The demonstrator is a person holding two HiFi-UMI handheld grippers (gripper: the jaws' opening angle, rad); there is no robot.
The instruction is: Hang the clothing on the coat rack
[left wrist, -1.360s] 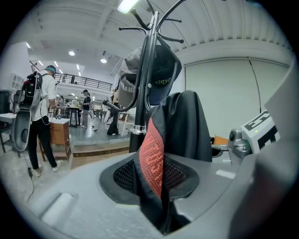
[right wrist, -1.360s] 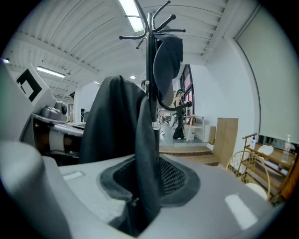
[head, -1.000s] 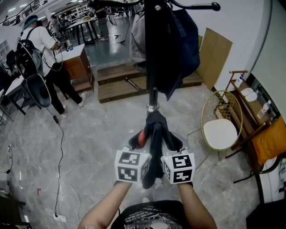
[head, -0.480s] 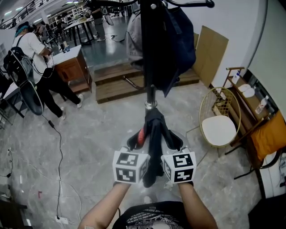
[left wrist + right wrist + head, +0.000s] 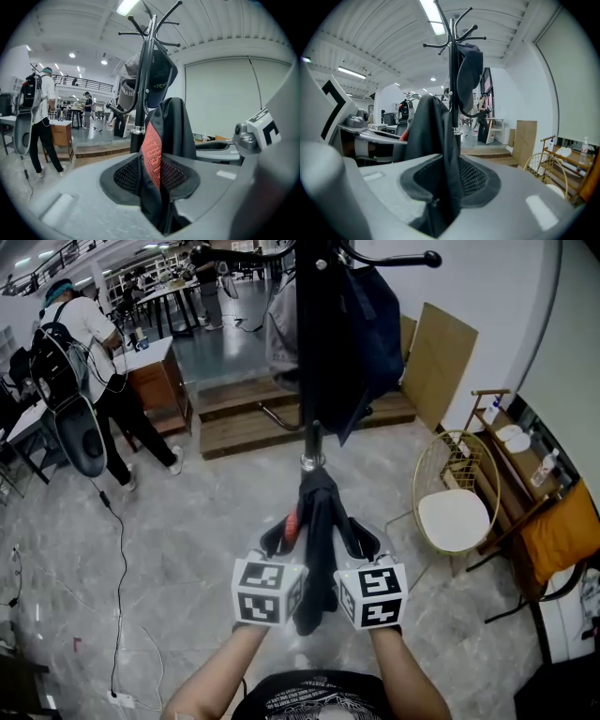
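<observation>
Floor [image 5: 187, 521]: grey marbled tile, with a thin black cable [image 5: 119, 596] trailing across its left part.
Far left: a person [image 5: 84, 334] stands with a dark backpack [image 5: 47, 362] on the back, next to a wooden cabinet [image 5: 157, 376].
Behind centre: low wooden platform [image 5: 246, 418].
A tan board [image 5: 441, 357] leans on the right wall.
Right side: gold wire chair [image 5: 456, 519] with a round white seat. Beyond it is a wooden shelf unit [image 5: 511, 460] carrying a bottle [image 5: 542, 468] and white dishes [image 5: 513, 435]. An orange cushion [image 5: 555, 531] lies at far right.
</observation>
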